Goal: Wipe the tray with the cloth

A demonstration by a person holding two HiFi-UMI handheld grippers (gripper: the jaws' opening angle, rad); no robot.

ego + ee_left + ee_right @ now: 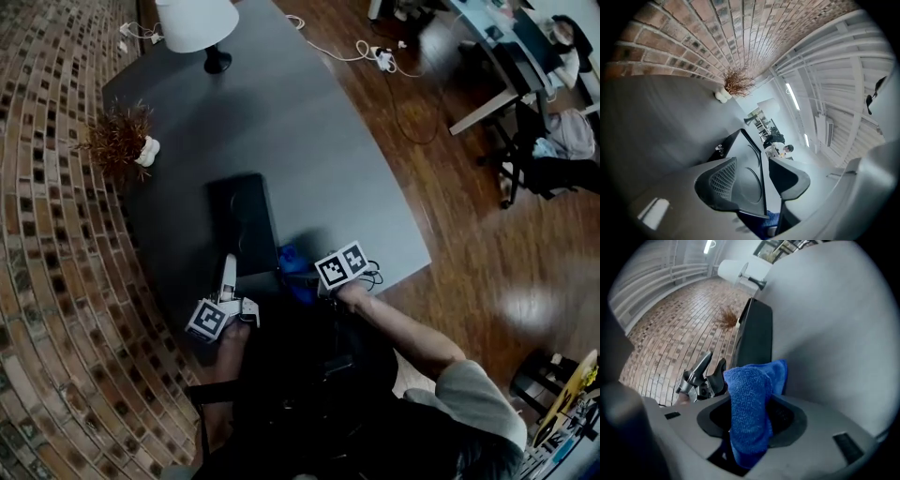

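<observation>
— Grey worktop [309, 141] is carrying the black tray [242, 211], which is lying toward its near edge. Where is the cloth sitting?
— Blue cloth [752, 399] is hanging folded in the right claw [752, 420], which is clamping it firmly just beside the tray's near end. Left claw [752, 180] is standing part open. The tray's rim is running between its jaws with a gap showing, so it appears to be gripping nothing.
— Judgement on the wipe?
— I am thinking the left claw should be steadying that rim while the right is pressing the loose fold flat and dragging it in overlapping strokes, corners included.
— How are the views differing?
— Only the left gripper view is showing ring marks on the tray floor. Only the right gripper view is showing how the fold is sitting in the jaws. Only the head view is giving the tray's whole outline.
</observation>
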